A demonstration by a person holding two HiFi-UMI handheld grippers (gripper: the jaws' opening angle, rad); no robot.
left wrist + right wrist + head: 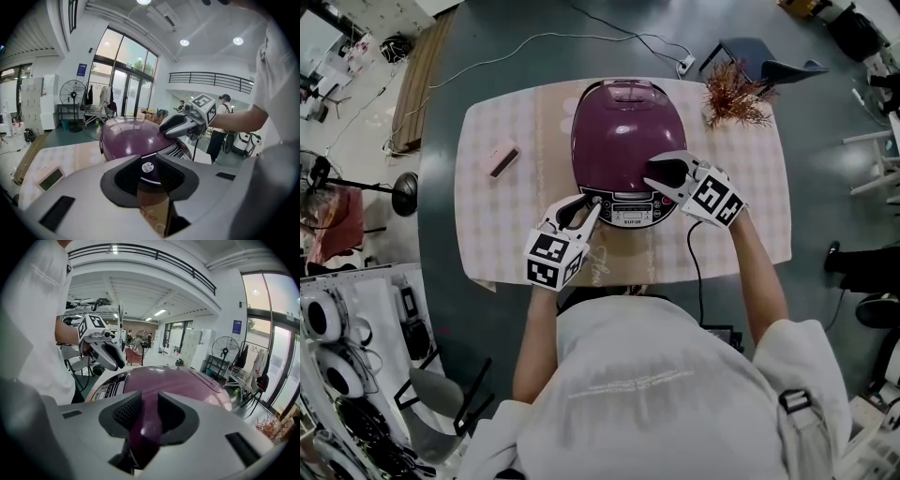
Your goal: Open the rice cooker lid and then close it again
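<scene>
Head view is showing the right gripper point(656, 174) over the glossy purple domed rice cooker point(623, 127), left gripper point(589, 212) at its front, both parted, empty

- The rice cooker point(628, 131) has a glossy deep purple lid. Its front control panel point(630, 210) is silvery with dark print.
- The bench point(502, 220) wears a pale pink-and-cream checked cloth.
- The left gripper point(591, 209) and right gripper point(652, 173) are light grey, each bearing black-and-white square markers. Their fingers point(174, 177) carry black textured pads.
- A dried plant point(734, 94) at the bench's far right corner is rusty red-brown.
- A small box point(503, 159) near the left edge is brown and pale.
- The floor point(478, 56) is dark grey-green.
- The person's shirt point(656, 375) is white.
</scene>
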